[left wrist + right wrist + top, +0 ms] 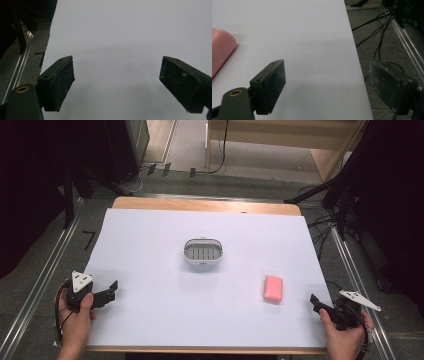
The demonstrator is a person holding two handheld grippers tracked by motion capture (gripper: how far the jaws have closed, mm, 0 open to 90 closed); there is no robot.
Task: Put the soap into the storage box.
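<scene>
1. Evidently nothing had been grasped: the left gripper [111, 291] rested at the near left corner of the white sheet [150, 260], its jaws spread wide over bare paper, as the left gripper view confirmed.
2. Meanwhile the right gripper [316, 303] sat at the near right edge of the sheet, its jaws likewise apart and holding nothing; in the right gripper view one jaw hung over the paper and the other past the edge, above the floor cables [377, 32].
3. The pink soap bar [273, 288] lay flat on the sheet, near the right gripper and a little ahead and to its left; its rounded end showed at the left of the right gripper view [220, 47].
4. The grey slotted soap dish [202, 252] stood near the middle of the sheet, empty, well apart from the bar.
5. Judging by this layout, the work stood at its opening step: the reach for the soap.
6. The next move would call for the right gripper to swing left and forward, straddle the bar across its narrow width, and close gently, since the bar's surface might be slippery.
</scene>
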